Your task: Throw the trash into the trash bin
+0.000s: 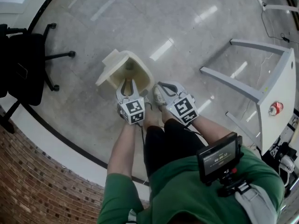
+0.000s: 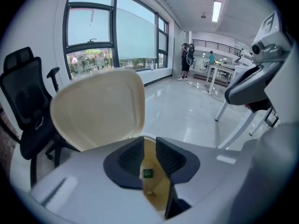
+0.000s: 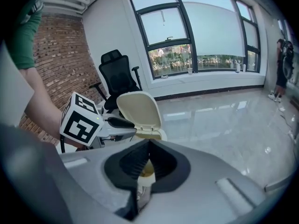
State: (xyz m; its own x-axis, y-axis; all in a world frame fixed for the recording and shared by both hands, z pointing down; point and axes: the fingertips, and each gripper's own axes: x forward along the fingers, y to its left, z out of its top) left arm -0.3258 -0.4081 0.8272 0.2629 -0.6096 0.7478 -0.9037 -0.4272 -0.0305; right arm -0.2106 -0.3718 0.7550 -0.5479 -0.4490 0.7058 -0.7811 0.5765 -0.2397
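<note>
A cream trash bin (image 1: 140, 68) stands on the grey floor with its lid (image 1: 110, 65) swung open. My left gripper (image 1: 128, 84) hangs right over the bin's mouth. In the left gripper view its jaws (image 2: 150, 140) stand a narrow gap apart with nothing between them. Through that gap a pale piece of trash with a green label (image 2: 147, 173) lies inside the bin, below the raised lid (image 2: 98, 108). My right gripper (image 1: 158, 90) is beside the bin's right edge. Its jaws (image 3: 149, 143) meet at the tips and hold nothing, and past them are the left gripper (image 3: 122, 123) and the bin lid (image 3: 139, 107).
A black office chair (image 1: 23, 64) stands at the left by a brick wall. A white table (image 1: 280, 85) with a red can (image 1: 275, 108) on it is at the right, its legs reaching toward the bin. People (image 2: 187, 62) stand far off across the hall.
</note>
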